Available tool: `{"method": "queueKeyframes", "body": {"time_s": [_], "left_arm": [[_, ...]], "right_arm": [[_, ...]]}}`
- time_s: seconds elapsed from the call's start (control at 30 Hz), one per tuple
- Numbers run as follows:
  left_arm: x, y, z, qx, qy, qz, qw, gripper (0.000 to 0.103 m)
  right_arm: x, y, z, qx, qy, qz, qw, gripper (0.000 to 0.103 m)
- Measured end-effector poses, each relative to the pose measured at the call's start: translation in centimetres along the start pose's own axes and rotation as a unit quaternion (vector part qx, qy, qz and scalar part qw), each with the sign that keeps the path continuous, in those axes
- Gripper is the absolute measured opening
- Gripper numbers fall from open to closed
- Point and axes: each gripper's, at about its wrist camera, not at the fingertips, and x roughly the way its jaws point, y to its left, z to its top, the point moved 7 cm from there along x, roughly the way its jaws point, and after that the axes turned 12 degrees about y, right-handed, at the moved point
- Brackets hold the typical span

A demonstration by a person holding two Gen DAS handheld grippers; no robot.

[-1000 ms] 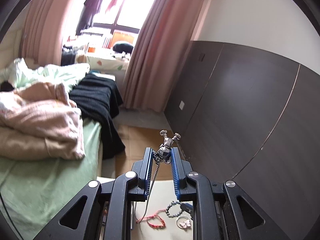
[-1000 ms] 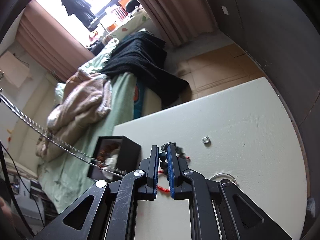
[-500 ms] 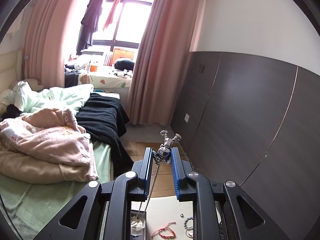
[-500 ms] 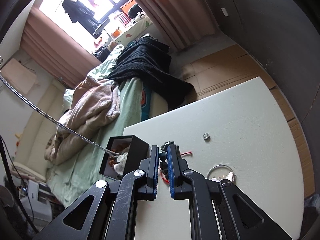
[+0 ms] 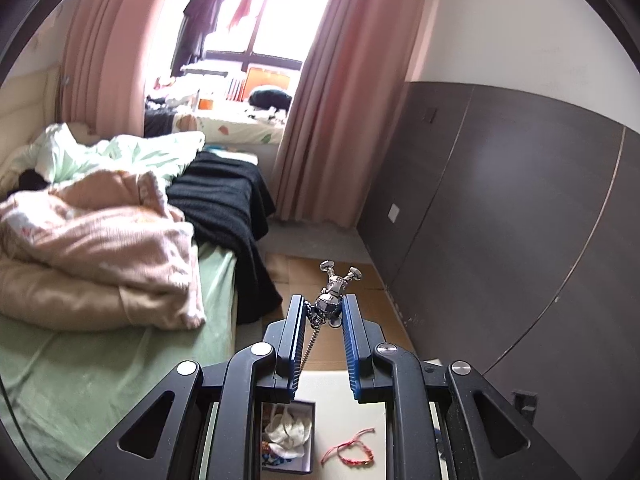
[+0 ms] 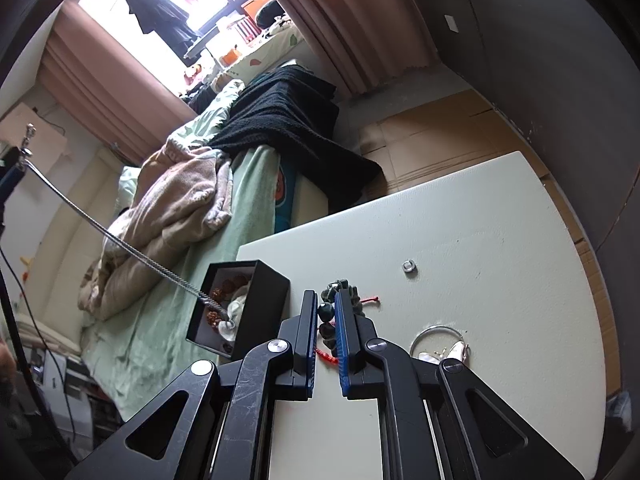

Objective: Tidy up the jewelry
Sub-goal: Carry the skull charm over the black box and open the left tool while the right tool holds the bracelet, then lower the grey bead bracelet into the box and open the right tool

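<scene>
My left gripper (image 5: 323, 312) is shut on a silver figure pendant (image 5: 332, 300), high above the table. Its silver chain (image 6: 120, 240) hangs down, and its lower end rests inside the open black jewelry box (image 6: 260, 304). The box also shows below in the left wrist view (image 5: 286, 436), holding beads and a white piece. My right gripper (image 6: 327, 312) is shut on a dark green bead bracelet (image 6: 340, 292) just right of the box, low over the table. A red cord bracelet (image 5: 352, 450) lies on the table.
The white table (image 6: 480, 248) also carries a small silver ring (image 6: 409, 266) and a silver bangle with white earrings (image 6: 440, 342). A bed with blankets (image 5: 100, 248) lies to the left, and a dark panelled wall (image 5: 520, 220) to the right.
My left gripper has risen and moved over the box, so the chain's lower end now lies in the box. My right gripper kept its hold on the beads and shifted slightly.
</scene>
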Motion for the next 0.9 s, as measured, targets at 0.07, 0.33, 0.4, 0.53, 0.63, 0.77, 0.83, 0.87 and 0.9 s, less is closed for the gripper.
{"method": "queueKeyframes", "body": {"time_s": [0.07, 0.33, 0.4, 0.53, 0.63, 0.77, 0.83, 0.87, 0.9], "left_arm": [[1.4, 0.8, -1.3, -0.013, 0.011, 0.006, 0.9998, 0.019], [8.8, 3.9, -7.7, -0.087, 0.082, -0.009, 0.9927, 0.019], [10.0, 5.0, -8.9, -0.115, 0.089, -0.023, 0.9891, 0.020], [12.3, 6.7, -11.3, -0.146, 0.134, -0.042, 0.9792, 0.021], [12.2, 7.3, -11.6, -0.151, 0.139, -0.047, 0.9777, 0.026], [10.7, 7.9, -11.2, -0.154, 0.120, -0.054, 0.9793, 0.059], [9.7, 8.6, -10.9, -0.156, 0.107, -0.050, 0.9807, 0.063], [9.3, 8.9, -10.8, -0.157, 0.103, -0.049, 0.9810, 0.063], [8.8, 9.3, -10.7, -0.161, 0.098, -0.049, 0.9808, 0.064]], "right_arm": [[0.3, 0.0, 0.0, 0.000, 0.002, -0.002, 1.000, 0.010], [1.0, -0.2, 0.1, 0.011, 0.002, -0.006, 1.000, 0.010], [1.2, -0.2, 0.0, 0.012, 0.004, -0.007, 1.000, 0.010], [1.5, 0.2, -0.2, 0.007, 0.003, -0.011, 1.000, 0.010], [1.7, 0.8, -0.4, -0.001, 0.001, -0.005, 1.000, 0.010], [1.9, 2.4, -0.4, -0.022, -0.013, 0.006, 1.000, 0.010], [1.9, 3.4, -0.2, -0.029, -0.022, 0.017, 0.999, 0.010], [1.9, 3.8, -0.2, -0.031, -0.026, 0.022, 0.999, 0.010], [1.9, 4.4, -0.1, -0.033, -0.030, 0.028, 0.999, 0.010]]}}
